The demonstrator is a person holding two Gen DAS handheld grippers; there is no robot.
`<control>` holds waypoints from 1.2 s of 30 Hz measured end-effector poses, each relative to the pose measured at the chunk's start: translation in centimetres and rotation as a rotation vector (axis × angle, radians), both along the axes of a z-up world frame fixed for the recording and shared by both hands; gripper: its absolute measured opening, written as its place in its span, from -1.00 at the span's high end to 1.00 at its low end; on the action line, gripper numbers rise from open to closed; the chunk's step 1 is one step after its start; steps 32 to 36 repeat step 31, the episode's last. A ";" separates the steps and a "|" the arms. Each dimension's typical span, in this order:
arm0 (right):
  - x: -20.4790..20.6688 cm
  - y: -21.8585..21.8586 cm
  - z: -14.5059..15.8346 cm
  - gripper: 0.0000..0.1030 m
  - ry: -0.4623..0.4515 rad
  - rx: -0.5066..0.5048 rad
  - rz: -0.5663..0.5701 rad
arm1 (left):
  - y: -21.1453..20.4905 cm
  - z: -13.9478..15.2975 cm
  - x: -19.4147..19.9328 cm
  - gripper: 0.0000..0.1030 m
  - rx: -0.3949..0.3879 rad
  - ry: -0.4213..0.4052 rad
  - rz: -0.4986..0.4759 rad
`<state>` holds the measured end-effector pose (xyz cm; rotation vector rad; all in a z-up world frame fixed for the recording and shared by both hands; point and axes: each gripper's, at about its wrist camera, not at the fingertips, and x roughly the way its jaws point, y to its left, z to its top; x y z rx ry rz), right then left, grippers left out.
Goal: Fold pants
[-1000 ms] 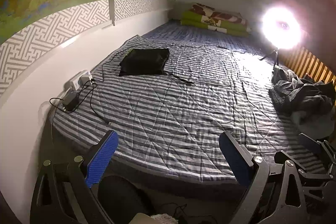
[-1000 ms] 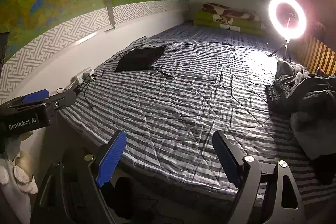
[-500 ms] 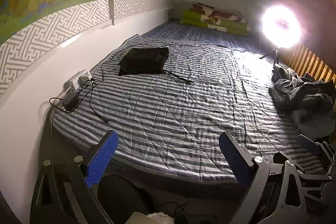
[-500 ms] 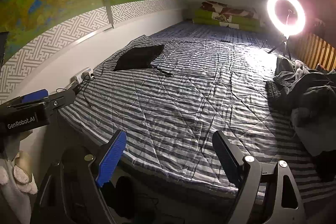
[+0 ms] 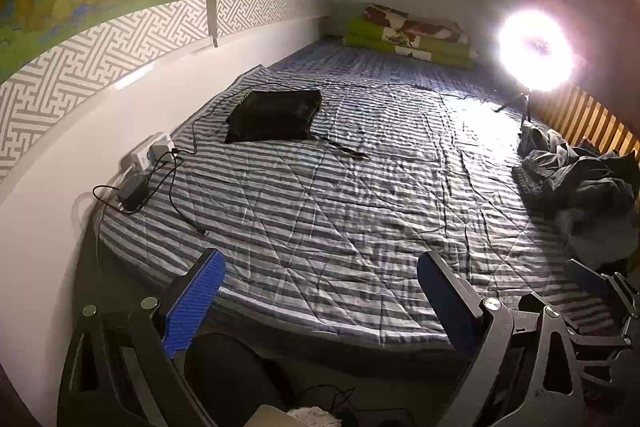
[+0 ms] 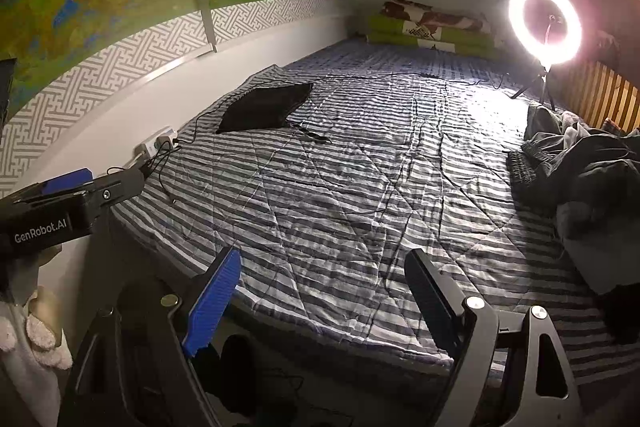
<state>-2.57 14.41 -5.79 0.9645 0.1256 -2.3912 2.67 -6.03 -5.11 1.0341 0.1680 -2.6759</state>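
I see the striped quilt [image 5: 340, 195] covering the bed, the crumpled heap of pants [image 6: 580, 163] at its right edge, folded black pants [image 5: 276, 115] near the wall. My left gripper [image 5: 320, 291] and right gripper [image 6: 324, 291] gape wide, empty.

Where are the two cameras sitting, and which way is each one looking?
Left wrist view: sits on the left gripper, at the bed's near edge, looking down the striped quilt; its two fingers and the right gripper's side show.
Right wrist view: sits on the right gripper, facing the same way; its own fingers and the left gripper at the left edge show.
Both see the folded black garment, the clothes pile, the ring light and the folded blankets.
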 end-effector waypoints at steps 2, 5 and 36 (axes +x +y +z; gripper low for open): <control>0.0 -0.1 -0.1 -0.57 -0.003 0.000 0.000 | 0.0 -0.1 0.0 -0.91 0.004 0.000 0.000; 0.1 -0.2 -0.2 -0.57 -0.006 0.001 -0.001 | 0.0 -0.1 -0.1 -0.91 0.006 -0.002 0.001; -1.2 -0.3 -1.6 -0.57 -0.041 0.011 -0.045 | 0.1 -1.5 -3.1 -0.91 -0.006 -0.003 -0.054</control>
